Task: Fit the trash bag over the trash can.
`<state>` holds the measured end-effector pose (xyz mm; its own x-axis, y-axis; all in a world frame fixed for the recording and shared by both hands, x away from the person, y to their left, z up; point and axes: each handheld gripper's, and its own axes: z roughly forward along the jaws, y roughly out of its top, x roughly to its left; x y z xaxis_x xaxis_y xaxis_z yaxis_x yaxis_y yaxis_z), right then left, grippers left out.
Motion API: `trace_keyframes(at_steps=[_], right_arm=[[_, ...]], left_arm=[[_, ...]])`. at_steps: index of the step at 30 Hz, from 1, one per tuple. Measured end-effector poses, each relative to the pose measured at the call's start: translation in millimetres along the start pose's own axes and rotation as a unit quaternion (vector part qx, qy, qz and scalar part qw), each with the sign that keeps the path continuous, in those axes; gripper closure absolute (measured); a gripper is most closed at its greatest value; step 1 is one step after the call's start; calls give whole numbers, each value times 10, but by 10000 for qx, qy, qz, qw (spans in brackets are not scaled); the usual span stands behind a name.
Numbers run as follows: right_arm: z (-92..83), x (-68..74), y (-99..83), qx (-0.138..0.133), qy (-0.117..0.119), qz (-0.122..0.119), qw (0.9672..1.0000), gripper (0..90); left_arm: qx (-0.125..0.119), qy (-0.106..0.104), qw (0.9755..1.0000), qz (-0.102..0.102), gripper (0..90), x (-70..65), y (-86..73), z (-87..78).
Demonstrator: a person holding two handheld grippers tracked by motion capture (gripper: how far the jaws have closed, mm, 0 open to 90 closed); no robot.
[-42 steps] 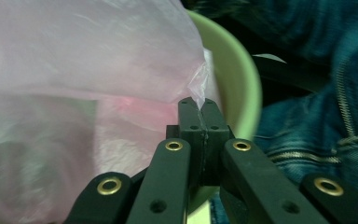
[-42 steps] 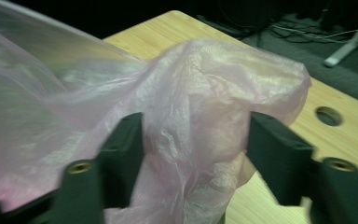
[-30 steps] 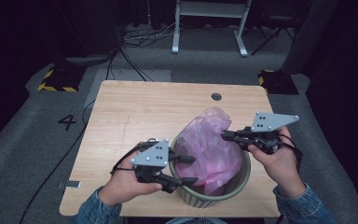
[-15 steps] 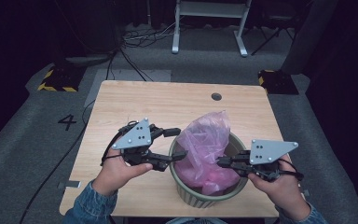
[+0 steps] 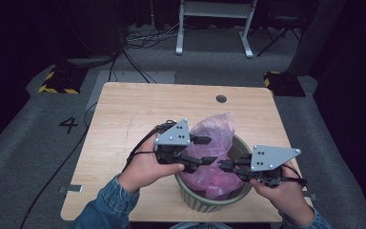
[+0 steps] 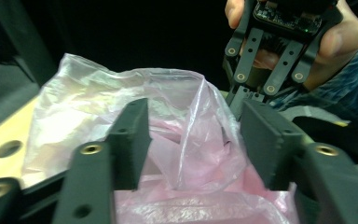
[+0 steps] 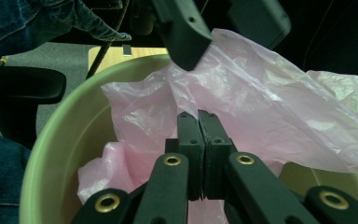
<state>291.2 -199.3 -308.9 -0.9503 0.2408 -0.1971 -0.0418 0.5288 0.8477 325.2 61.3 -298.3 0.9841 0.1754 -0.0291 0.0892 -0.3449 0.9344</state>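
A pink plastic bag [image 5: 214,133] sits bunched in a pale green round bin [image 5: 193,195] at the table's near edge, its top rising above the rim. My left gripper [image 5: 205,150] hovers over the bag from the left. Its jaws have just been closing, and in the left gripper view they stand apart [image 6: 200,140] with an upright fold of the bag [image 6: 214,130] between them, unpinched. My right gripper [image 5: 224,166] reaches in from the near right. In the right gripper view its jaws are shut [image 7: 198,116] on the bag's film [image 7: 261,93] inside the bin [image 7: 51,140].
The bin stands on a light wooden table [image 5: 138,109] with a small round hole [image 5: 221,98] near the far edge. Cables, a white stand [image 5: 214,28] and dark grey carpet lie beyond. A black-and-yellow block [image 5: 57,81] sits on the floor at far left.
The left gripper left the bin's near left rim and swung up over the bag. The right gripper came from the bag's far right side down to the near right rim, jaws still shut.
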Motion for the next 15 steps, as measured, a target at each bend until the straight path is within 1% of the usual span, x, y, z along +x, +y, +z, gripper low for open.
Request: trace_keyframes(at_steps=[1,2,3,4,5,6,7,8,9,10,11,12,13,14,15], right_arm=[[0,0,0,0,0,0,10000,885],[-3,-4,0,-1,-16,0,10000,880],[-15,-10,3,-43,-76,31,10000,824],[-24,-11,4,-101,-152,97,9998,744],[-24,-11,4,-101,-152,97,9998,744],[-35,-12,6,-252,-319,239,9989,545],[-35,-12,6,-252,-319,239,9989,545],[-31,-11,7,-306,-378,301,9984,462],[-17,-9,9,-312,-420,329,9981,403],[2,-6,12,-308,-461,339,9979,380],[22,-3,16,-306,-493,331,9978,388],[41,2,23,-293,-502,313,9978,448],[53,4,31,-267,-477,261,9982,582],[56,4,38,-221,-410,200,9987,696],[54,3,44,-199,-356,194,9990,752]], left_arm=[[0,0,10000,0,646,0,0,0],[-2,-96,9999,-41,646,2,0,8],[23,-171,9998,-80,860,2,2,12],[26,-136,9999,-96,897,-3,5,17],[26,-136,9999,-96,899,-3,5,17],[23,-81,9999,-81,900,-7,7,17],[3,-80,9999,-90,900,-11,8,16],[-24,-119,9999,-107,900,-15,9,16],[-55,-168,9998,-115,900,-21,11,20],[-45,-227,9997,-97,900,-25,13,28],[-39,-294,9995,-90,899,-34,14,41],[-22,-355,9993,-66,898,-41,15,54],[-9,-369,9993,-50,897,-51,16,64],[-4,-362,9993,-33,897,-61,17,66],[-25,-342,9994,-14,897,-66,19,58]])
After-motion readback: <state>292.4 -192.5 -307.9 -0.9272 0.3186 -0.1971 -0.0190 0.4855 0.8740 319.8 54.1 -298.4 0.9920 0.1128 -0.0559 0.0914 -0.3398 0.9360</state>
